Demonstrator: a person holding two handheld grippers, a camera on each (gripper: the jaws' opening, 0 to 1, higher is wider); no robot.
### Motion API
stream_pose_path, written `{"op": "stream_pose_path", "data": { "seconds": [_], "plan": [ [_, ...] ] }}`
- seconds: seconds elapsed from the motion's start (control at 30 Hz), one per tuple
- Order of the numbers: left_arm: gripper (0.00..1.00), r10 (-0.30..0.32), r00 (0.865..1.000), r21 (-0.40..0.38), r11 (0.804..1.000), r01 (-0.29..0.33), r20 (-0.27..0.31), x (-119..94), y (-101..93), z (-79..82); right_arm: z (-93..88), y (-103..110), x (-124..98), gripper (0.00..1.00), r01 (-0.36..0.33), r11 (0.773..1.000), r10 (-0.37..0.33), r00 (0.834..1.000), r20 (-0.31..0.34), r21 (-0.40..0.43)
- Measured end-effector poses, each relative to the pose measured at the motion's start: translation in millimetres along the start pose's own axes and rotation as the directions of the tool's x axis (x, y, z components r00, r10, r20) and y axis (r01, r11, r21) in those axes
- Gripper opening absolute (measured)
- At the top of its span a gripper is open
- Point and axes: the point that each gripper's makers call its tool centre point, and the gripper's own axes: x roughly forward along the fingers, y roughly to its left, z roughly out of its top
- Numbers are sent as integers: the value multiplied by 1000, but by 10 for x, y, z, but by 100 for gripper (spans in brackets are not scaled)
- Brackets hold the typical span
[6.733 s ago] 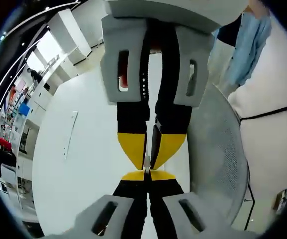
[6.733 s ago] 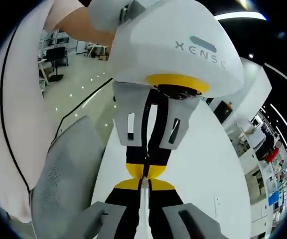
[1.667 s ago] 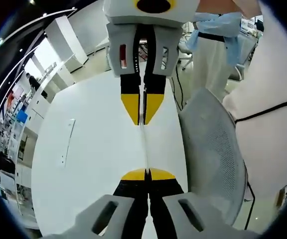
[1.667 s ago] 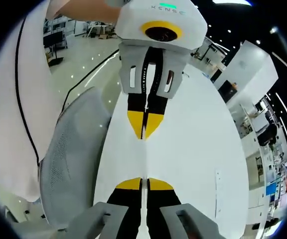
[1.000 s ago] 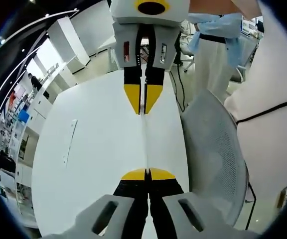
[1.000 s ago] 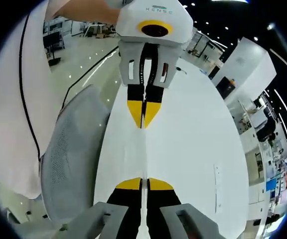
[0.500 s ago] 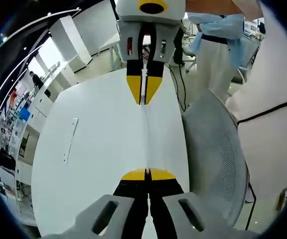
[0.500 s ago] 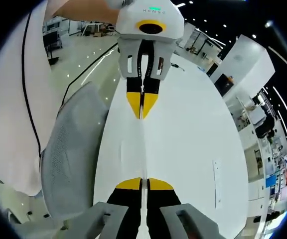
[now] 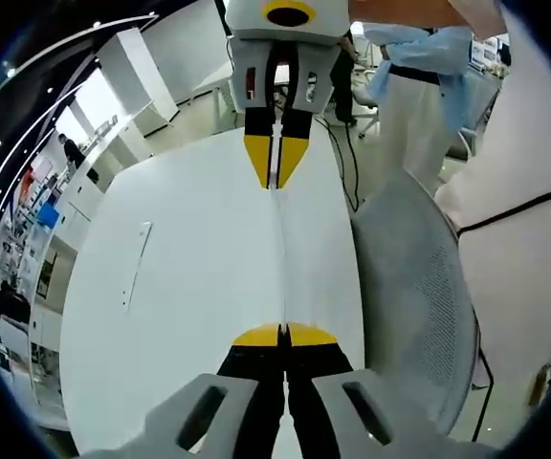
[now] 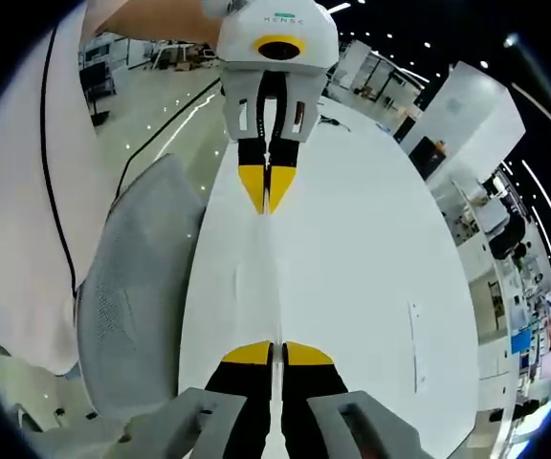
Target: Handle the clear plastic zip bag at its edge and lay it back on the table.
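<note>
Off to the left of the left gripper view runs a row of shelves and desks along the room's edge [image 9: 36, 229], and next to them the white table [image 9: 189, 316] spreads wide, with a slim pale strip [image 9: 134, 263] lying flat on it, well apart from the grippers. In the middle of that view the left gripper [image 9: 281, 335] rises from the bottom, its yellow-tipped jaws pressed together on the near end of the clear plastic zip bag [image 9: 279, 258], which is stretched edge-on as a thin, almost invisible line above the tabletop. At the far end of that line the right gripper [image 9: 275, 177] comes down from the top, its jaws likewise pinched shut on the bag's other end. Right of the table stands a grey mesh chair [image 9: 419, 306], then a person in white clothing [image 9: 524, 229] with a black cord across it, and another figure in pale blue [image 9: 419, 57] farther back. The right gripper view shows the same thing from the other end: white clothing [image 10: 17, 191] and the chair [image 10: 132, 316] at the left, the right gripper [image 10: 275, 352] closed on the bag [image 10: 272, 277] at the bottom, the left gripper [image 10: 266, 203] clamped on it above, and the table [image 10: 371, 287] stretching away to the right.
</note>
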Motion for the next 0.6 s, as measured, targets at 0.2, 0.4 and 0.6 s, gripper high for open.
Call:
{"op": "stream_pose_path", "data": {
  "seconds": [0.2, 0.4, 0.6],
  "plan": [
    [0, 3, 1000, -4, 1000, -3, -5, 3, 15, -29, -47, -3, -15, 0, 6, 1000, -6, 1000, -4, 11],
    [0, 5, 1000, -4, 1000, -5, -4, 17, 18, -19, -63, -2, -12, 0, 6, 1000, -6, 1000, -2, 17],
    [0, 15, 1000, -3, 1000, -15, 0, 22, 36, -18, -65, -6, -15, 0, 5, 999, -5, 1000, -1, 31]
  ]
}}
